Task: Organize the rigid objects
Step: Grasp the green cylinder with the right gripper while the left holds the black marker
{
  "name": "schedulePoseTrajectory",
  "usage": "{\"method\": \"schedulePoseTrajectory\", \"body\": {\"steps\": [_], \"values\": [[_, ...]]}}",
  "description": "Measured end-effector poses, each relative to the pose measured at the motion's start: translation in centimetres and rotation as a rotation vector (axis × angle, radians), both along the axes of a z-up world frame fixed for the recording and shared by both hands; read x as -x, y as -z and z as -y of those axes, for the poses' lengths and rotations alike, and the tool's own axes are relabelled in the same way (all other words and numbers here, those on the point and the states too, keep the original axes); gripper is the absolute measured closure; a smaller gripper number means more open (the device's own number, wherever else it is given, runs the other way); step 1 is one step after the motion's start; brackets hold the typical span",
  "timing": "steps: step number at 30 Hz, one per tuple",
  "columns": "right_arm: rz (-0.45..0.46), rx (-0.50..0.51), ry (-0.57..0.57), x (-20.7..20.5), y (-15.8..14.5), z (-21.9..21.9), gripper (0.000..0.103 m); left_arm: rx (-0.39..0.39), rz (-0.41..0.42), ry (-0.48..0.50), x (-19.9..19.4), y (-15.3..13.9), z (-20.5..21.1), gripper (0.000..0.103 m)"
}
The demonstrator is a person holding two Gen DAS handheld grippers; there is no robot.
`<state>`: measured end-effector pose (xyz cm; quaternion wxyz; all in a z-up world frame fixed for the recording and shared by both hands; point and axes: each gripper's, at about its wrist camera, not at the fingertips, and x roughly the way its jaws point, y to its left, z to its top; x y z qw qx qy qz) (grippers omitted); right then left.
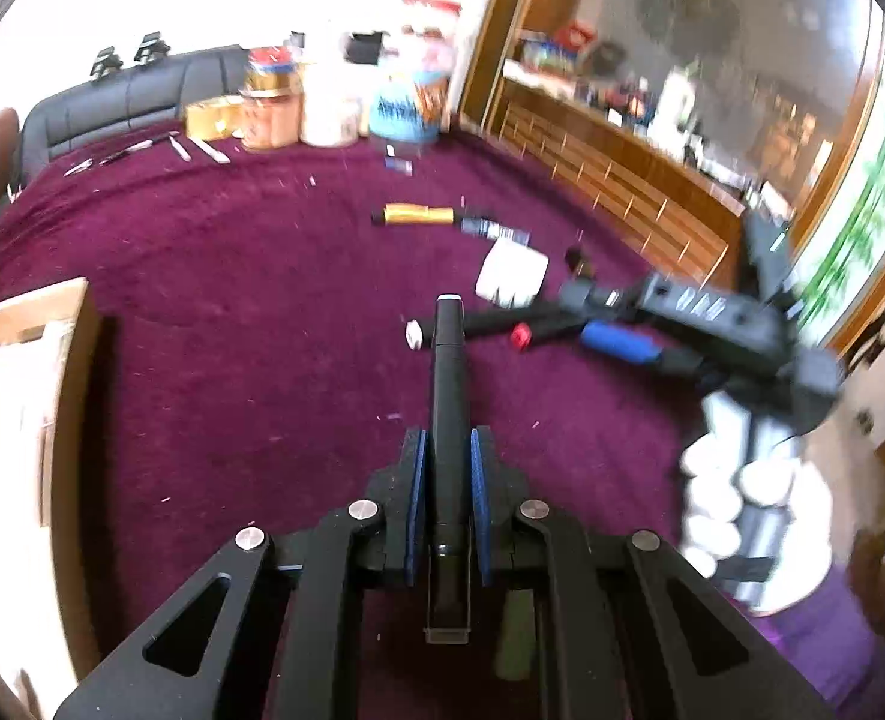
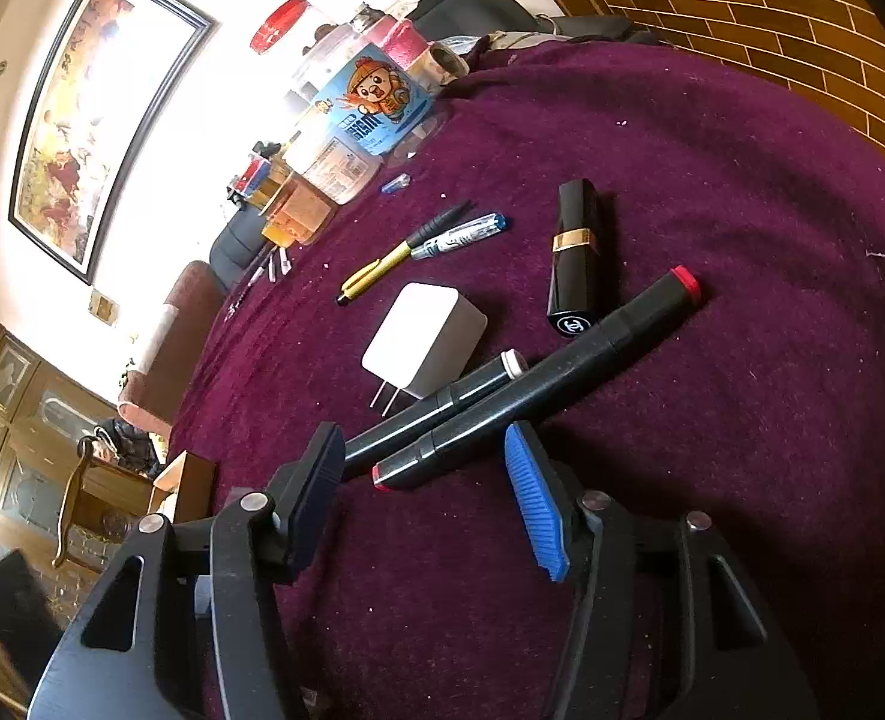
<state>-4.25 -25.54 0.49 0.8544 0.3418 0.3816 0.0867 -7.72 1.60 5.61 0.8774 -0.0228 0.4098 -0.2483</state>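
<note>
My left gripper (image 1: 448,450) is shut on a black marker (image 1: 447,384) that points forward above the purple tablecloth. My right gripper (image 2: 424,450) is open, just above two black markers lying side by side: a red-capped one (image 2: 568,372) and a white-tipped one (image 2: 442,405). Beyond them lie a white charger plug (image 2: 424,345), a black lipstick (image 2: 574,258), a gold pen (image 2: 379,270) and a blue-capped pen (image 2: 460,237). In the left wrist view the right gripper (image 1: 598,315) shows at right, held by a white-gloved hand (image 1: 736,492).
An open cardboard box (image 1: 64,396) stands at the left table edge. Jars and a blue-labelled container (image 2: 352,120) stand at the far edge, with small tools (image 1: 142,150) near them. A wooden cabinet (image 1: 622,180) runs along the right.
</note>
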Motion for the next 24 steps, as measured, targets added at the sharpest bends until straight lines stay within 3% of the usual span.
{"method": "schedulePoseTrajectory", "body": {"steps": [8, 13, 16, 19, 24], "values": [[-0.009, 0.056, 0.012, 0.0, -0.2, -0.6, 0.048, 0.143, 0.048, -0.110, 3.2, -3.9, -7.4, 0.092], [-0.019, 0.158, -0.126, 0.4, -1.5, -4.0, 0.046, 0.184, 0.062, -0.215, 4.7, -4.8, -13.0, 0.092], [0.000, 0.168, -0.253, 2.0, -2.4, -7.6, 0.046, 0.204, 0.059, -0.275, 5.7, -4.4, -16.3, 0.092], [-0.061, 0.207, -0.363, 3.6, -2.1, -11.3, 0.046, 0.201, 0.053, -0.334, 6.3, -3.4, -18.5, 0.092], [-0.125, 0.248, -0.413, 7.4, -1.3, -13.5, 0.045, 0.157, 0.052, -0.420, 7.3, -1.2, -21.2, 0.092]]}}
